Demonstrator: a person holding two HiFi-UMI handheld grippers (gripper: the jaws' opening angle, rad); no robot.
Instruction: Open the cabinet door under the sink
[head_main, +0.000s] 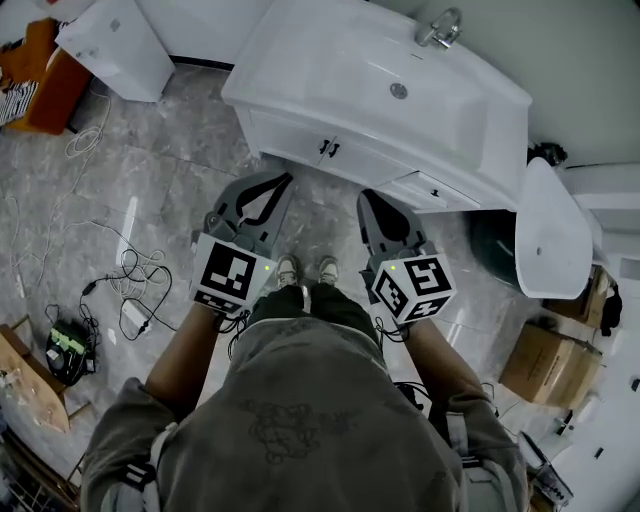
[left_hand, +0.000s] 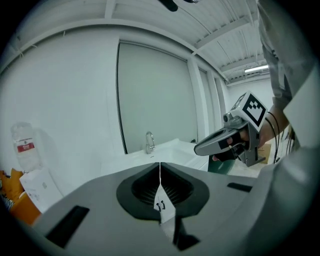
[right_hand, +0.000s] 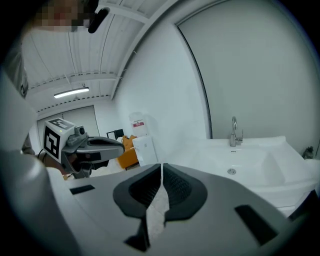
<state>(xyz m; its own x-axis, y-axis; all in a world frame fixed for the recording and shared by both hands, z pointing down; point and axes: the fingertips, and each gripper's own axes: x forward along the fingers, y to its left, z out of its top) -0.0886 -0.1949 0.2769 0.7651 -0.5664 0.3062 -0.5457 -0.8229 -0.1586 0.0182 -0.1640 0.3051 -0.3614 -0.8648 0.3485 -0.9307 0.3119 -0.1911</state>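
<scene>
Both sets of jaws pinched shut on nothing, the left gripper (head_main: 281, 182) and right gripper (head_main: 368, 200) point at the cabinet door (head_main: 288, 134) under the sink (head_main: 300, 60), its handles (head_main: 327, 148) just ahead, nearer the left.

From your head, you saw only a thin strip of the cabinet door (head_main: 290, 135); the sink (head_main: 330, 60) hid the rest. Through the slit in your left tool (left_hand: 160, 172), two dark marks (left_hand: 160, 205) were too small to tell.
</scene>
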